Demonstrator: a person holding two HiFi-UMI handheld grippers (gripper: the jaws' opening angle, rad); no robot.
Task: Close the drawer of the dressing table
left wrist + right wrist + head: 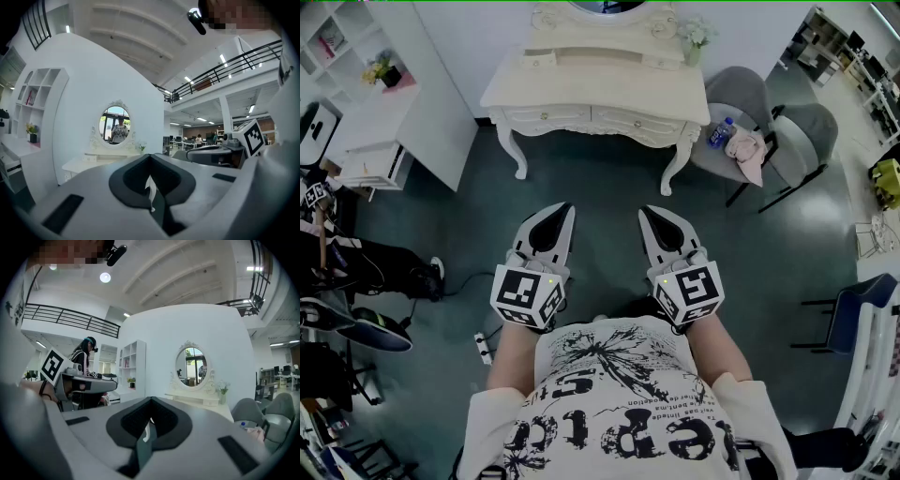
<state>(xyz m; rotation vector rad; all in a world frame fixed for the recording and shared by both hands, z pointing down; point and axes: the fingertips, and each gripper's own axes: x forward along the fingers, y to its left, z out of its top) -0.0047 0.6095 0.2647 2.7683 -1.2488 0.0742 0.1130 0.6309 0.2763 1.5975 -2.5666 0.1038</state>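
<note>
The white dressing table (592, 86) stands at the far side of the floor, its oval mirror (115, 124) facing me. Its two front drawers (591, 118) look flush with the front. Both grippers hang close to my body, well short of the table and touching nothing. My left gripper (565, 208) is shut with nothing between its jaws, and its tips meet in the left gripper view (150, 157). My right gripper (645, 214) is shut and empty too, as the right gripper view (151, 401) shows. The dressing table (197, 399) lies ahead of it, slightly right.
Two grey chairs (769, 131) stand right of the table, one holding a bottle and a pink cloth (748, 155). A white shelf unit (384, 131) is at the left, with a seated person (356, 262) nearby. A power strip (483, 347) lies on the floor.
</note>
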